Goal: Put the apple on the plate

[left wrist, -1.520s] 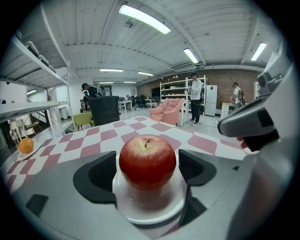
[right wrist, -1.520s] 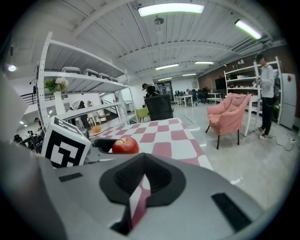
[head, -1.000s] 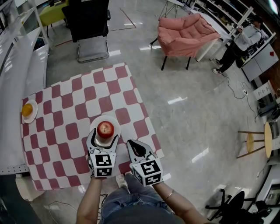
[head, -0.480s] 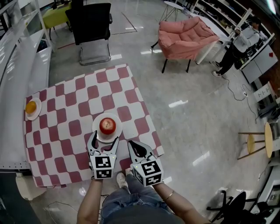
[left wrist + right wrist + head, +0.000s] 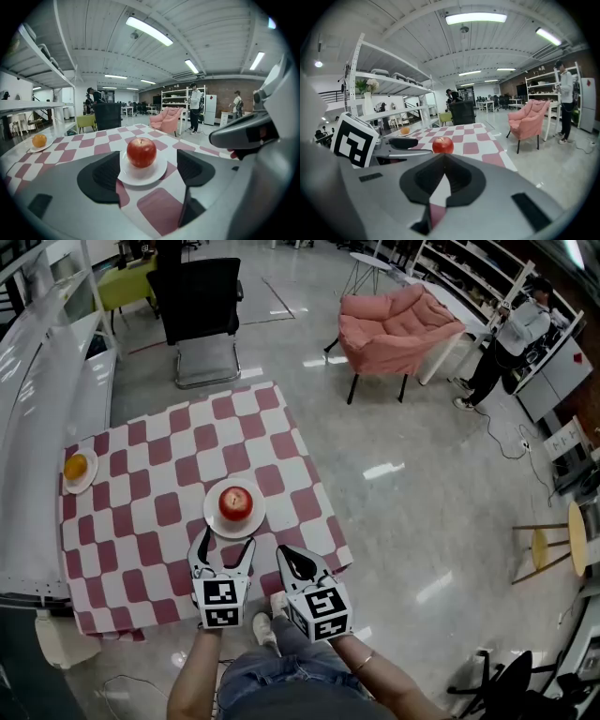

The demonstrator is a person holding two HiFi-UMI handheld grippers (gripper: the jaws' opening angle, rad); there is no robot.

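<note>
Red apple [image 5: 236, 502] sits on the white plate [image 5: 217, 524] on the checked surface [image 5: 141, 521], so the task looks complete. The left tool [image 5: 225, 549] hangs released and empty just short of the plate. Only the right gripper view confirms the right tool [image 5: 284, 555] is clenched on nothing.

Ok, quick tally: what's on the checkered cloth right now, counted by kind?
apple: 1
orange: 1
plates: 2
total: 4
</note>
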